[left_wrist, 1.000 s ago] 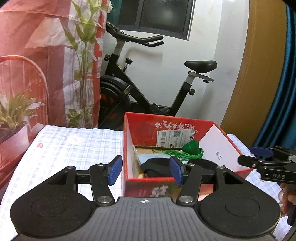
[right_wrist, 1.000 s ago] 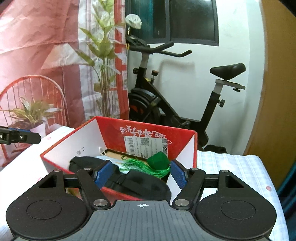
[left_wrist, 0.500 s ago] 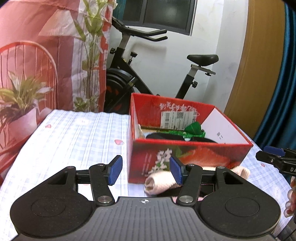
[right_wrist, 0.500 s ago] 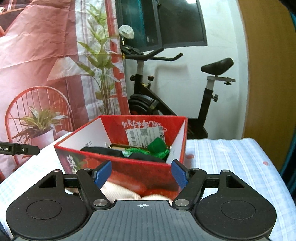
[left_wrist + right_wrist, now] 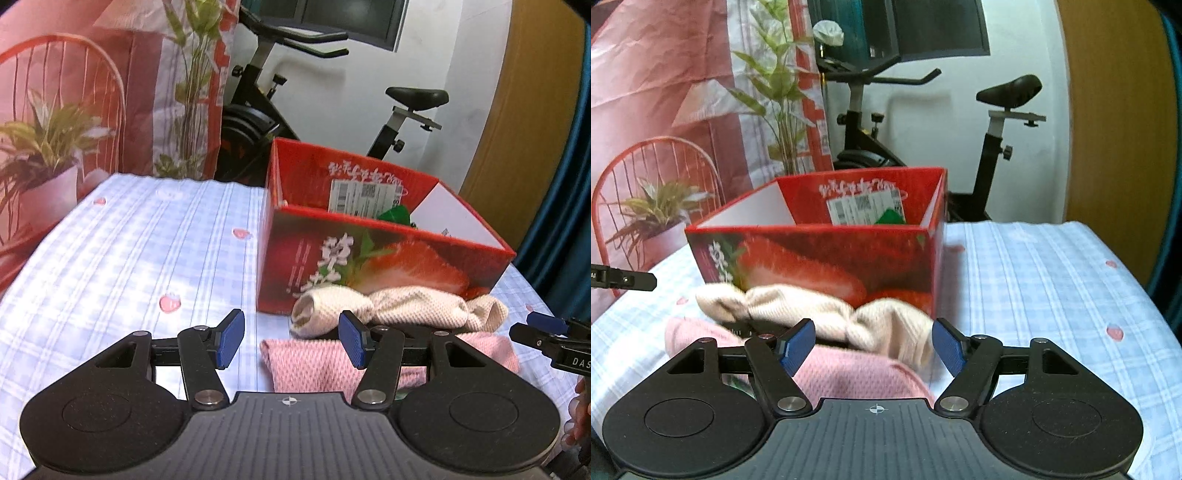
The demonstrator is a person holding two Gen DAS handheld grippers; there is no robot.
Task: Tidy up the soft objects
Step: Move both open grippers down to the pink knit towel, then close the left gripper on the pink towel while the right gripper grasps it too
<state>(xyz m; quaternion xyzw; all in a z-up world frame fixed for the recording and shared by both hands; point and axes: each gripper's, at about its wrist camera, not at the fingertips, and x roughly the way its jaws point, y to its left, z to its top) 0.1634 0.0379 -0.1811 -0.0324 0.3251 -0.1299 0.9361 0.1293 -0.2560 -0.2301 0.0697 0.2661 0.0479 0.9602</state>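
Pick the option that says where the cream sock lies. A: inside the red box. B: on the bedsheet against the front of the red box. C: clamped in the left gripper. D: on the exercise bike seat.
B: the cream sock lies on the bedsheet against the front of the red box.

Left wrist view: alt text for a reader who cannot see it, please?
The open left tool hovers over a pink knitted cloth and a cream knitted cloth lying on a blue checked sheet before a red strawberry-print cardboard box.
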